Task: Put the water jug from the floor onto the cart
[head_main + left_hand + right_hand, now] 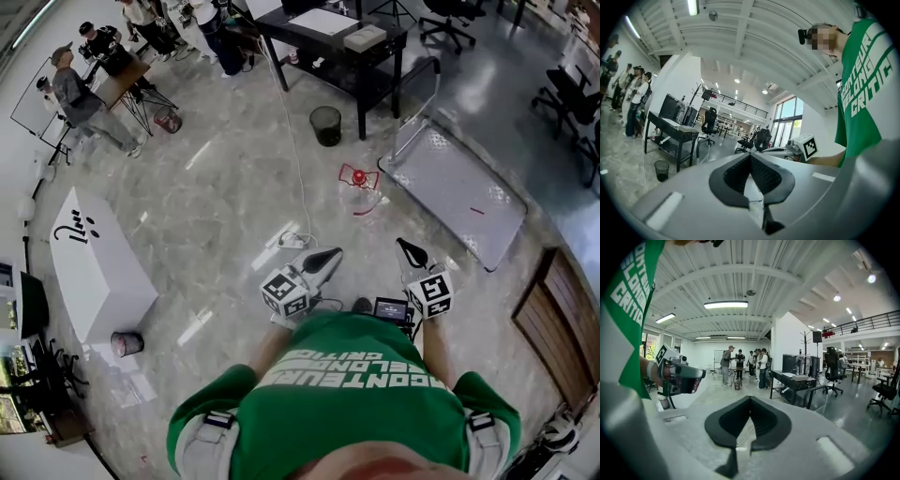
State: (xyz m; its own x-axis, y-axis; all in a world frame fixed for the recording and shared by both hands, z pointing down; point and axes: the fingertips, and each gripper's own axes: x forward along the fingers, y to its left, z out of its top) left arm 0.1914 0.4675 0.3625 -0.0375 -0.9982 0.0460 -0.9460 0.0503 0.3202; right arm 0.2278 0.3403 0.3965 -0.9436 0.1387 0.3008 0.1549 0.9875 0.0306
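In the head view a clear water jug [359, 190] with a red cap and red handle stands on the floor ahead of me. Just to its right lies the flat silver cart [469, 197], its handle at the far end. My left gripper [333, 255] and right gripper [403, 246] are held side by side in front of my chest, short of the jug. Both are shut with nothing between the jaws. The left gripper view shows its jaws [750, 157] closed, with the right gripper [805, 146] beside them. The right gripper view shows its jaws [749, 399] closed too. Neither gripper view shows the jug.
A black table [328, 42] and a black waste bin [325, 125] stand beyond the jug. A white cable [298, 178] runs down to a power strip [292, 241] near my left gripper. A white block [94, 272] sits at left. Several people [84, 84] stand far left.
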